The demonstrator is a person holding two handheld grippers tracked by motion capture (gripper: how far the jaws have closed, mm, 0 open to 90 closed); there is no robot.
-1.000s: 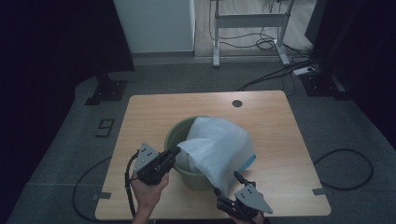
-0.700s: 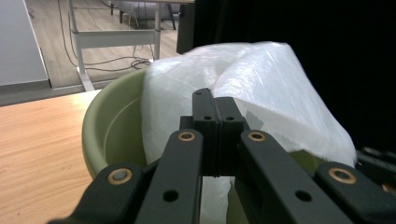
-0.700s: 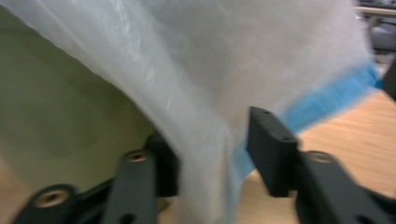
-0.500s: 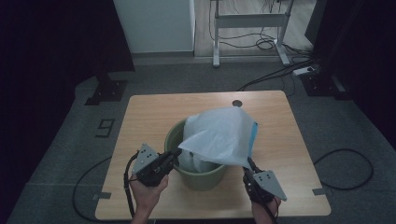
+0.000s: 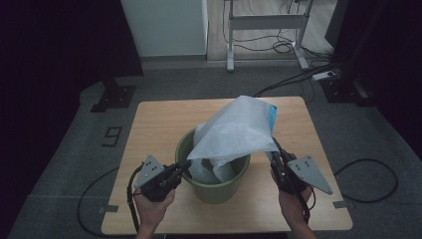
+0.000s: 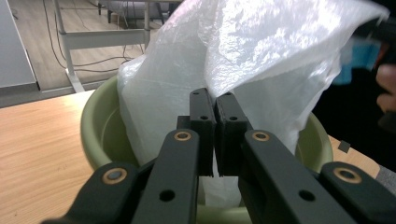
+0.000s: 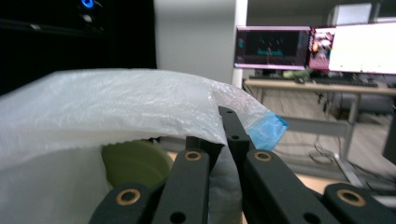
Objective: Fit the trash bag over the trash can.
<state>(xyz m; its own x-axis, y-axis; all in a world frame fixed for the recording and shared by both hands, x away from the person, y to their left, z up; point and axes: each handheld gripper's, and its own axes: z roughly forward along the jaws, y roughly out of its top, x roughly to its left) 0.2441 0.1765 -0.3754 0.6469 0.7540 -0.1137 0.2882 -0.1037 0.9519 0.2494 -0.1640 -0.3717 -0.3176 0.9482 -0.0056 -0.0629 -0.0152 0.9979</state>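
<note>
Crinkly translucent plastic bag (image 5: 234,132) over round green bucket (image 5: 214,186); both grippers' jaws pinching bag film.

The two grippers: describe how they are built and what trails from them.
Each gripper, left and right, is black, with two flat jaws on linkage arms pinned by brass-coloured rivets. A grey three-cornered plate sits on top of each. A black cable trails from each toward the person. No sleeves cover the forearms.
</note>
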